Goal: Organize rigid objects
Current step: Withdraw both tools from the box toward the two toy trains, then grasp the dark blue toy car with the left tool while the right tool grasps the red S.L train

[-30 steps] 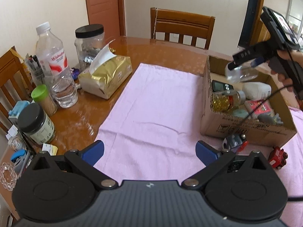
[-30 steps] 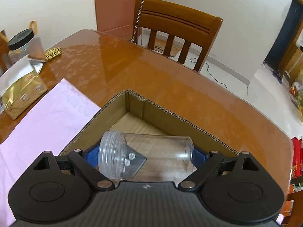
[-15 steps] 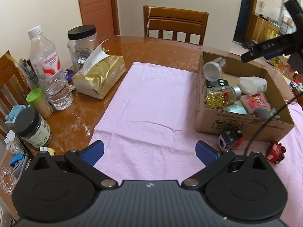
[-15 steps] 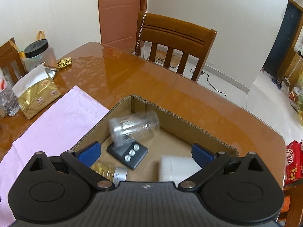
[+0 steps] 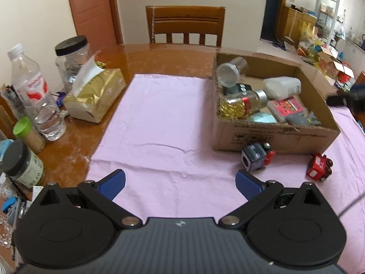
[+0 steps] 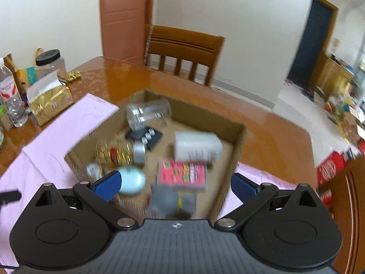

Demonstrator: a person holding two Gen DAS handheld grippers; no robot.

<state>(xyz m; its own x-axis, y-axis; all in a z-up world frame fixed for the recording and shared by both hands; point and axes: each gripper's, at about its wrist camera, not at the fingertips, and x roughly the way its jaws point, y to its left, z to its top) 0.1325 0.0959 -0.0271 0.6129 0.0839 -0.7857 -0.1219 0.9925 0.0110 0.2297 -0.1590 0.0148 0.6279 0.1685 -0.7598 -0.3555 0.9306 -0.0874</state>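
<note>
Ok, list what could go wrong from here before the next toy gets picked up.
1. The clear jar leans tilted on other items at the cardboard box's corner; it may roll or shift if the box is bumped.
2. The blue toy train lies right against the box wall, so the left gripper may have little room for its fingers.
3. The box is already crowded; added toys could pile up.

A home dining room.
You face a glossy wooden table (image 5: 159, 54) with a matching chair (image 5: 186, 26), a tissue pack (image 5: 95, 94), a water bottle (image 5: 34, 93), and a panelled door (image 5: 91, 9).
</note>
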